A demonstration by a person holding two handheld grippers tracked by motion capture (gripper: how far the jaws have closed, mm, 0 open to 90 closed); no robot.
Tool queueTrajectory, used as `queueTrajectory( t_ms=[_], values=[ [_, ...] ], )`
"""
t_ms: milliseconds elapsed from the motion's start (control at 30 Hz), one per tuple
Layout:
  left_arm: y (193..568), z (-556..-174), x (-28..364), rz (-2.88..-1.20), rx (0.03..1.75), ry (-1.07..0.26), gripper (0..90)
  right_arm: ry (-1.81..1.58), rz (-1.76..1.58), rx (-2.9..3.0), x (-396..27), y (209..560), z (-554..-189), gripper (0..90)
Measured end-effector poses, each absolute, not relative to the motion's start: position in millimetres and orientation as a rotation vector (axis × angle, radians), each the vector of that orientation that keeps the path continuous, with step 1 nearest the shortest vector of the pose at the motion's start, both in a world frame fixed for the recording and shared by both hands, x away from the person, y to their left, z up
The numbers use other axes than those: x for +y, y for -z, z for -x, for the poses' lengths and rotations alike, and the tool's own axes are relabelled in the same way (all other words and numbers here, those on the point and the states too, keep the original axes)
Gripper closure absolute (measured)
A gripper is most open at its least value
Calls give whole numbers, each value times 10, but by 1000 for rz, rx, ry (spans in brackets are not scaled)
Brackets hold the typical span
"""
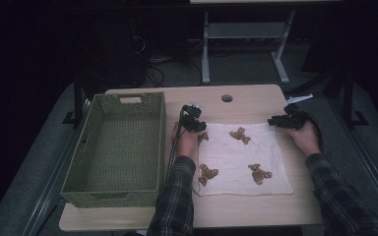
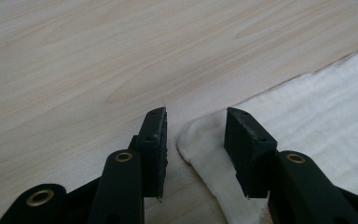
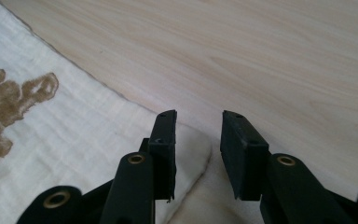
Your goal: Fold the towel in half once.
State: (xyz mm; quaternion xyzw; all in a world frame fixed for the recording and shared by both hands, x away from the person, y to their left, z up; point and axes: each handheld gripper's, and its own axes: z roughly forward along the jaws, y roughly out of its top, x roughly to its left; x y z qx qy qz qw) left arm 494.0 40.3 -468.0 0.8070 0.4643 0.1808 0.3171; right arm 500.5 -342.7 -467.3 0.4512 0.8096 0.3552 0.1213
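Pale wooden tabletop (image 1: 256,105) carries your work. Nearest you lies the white cloth with brown bear prints (image 1: 243,160), spread flat on the right half. Left of it stands the green woven rectangular basket (image 1: 120,142), with nothing showing inside.

Your left gripper (image 1: 193,120) sits at the cloth's far left corner and your right gripper (image 1: 286,119) at its far right corner. Each gripper view shows what the high view cannot: jaws partly open, a rounded cloth corner lying between them, pads not pressing it.

Beyond both corners the wood is bare to the far edge, apart from a round grey grommet (image 1: 227,98).
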Motion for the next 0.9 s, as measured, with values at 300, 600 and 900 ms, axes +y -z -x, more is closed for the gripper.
queueTrajectory(
  t_ms=[300,600,900],
  values=[
    [4676,-4935,370,-2137,1181,-433,825,-1021,-1319,2378,-3434,4727,-5011,845],
    [4591,-4898,368,-2132,1182,-455,862,-1037,-1306,2386,-3450,4677,-4982,876],
    [4391,-4766,419,-2095,1164,-481,863,-1129,-1277,2351,-3529,4494,-4849,880]
  ],
)
